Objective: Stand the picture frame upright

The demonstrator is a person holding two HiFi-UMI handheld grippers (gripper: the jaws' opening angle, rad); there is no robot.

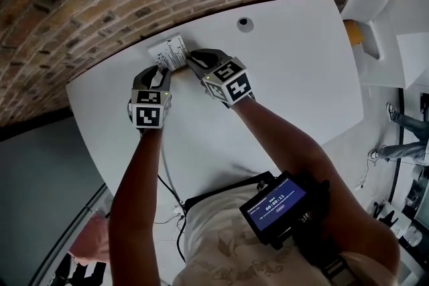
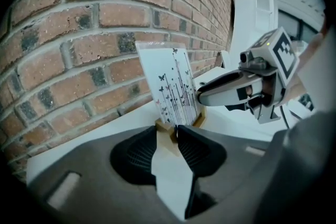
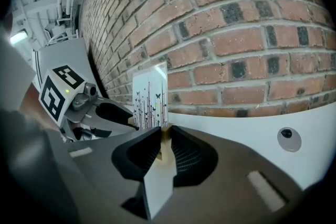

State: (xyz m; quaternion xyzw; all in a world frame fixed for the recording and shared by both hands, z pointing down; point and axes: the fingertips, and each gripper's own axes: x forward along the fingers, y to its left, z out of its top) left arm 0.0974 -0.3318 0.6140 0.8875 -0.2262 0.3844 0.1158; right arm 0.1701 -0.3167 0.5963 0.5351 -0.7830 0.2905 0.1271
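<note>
My left hand-held gripper [image 2: 170, 131] and right hand-held gripper [image 3: 164, 134] each pinch the picture frame [image 1: 173, 53] by its wooden base. It is upright at 12 o'clock on the tabletop [image 1: 288, 77]. Only releasing seems left.

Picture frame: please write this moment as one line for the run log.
picture frame: upright, in front of brick wall | left gripper: shut on its lower edge | right gripper: shut on its lower edge

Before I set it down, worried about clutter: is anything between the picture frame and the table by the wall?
Nothing visible. The left tool and right tool clamp the picture frame by its base; only table lies beneath.
</note>
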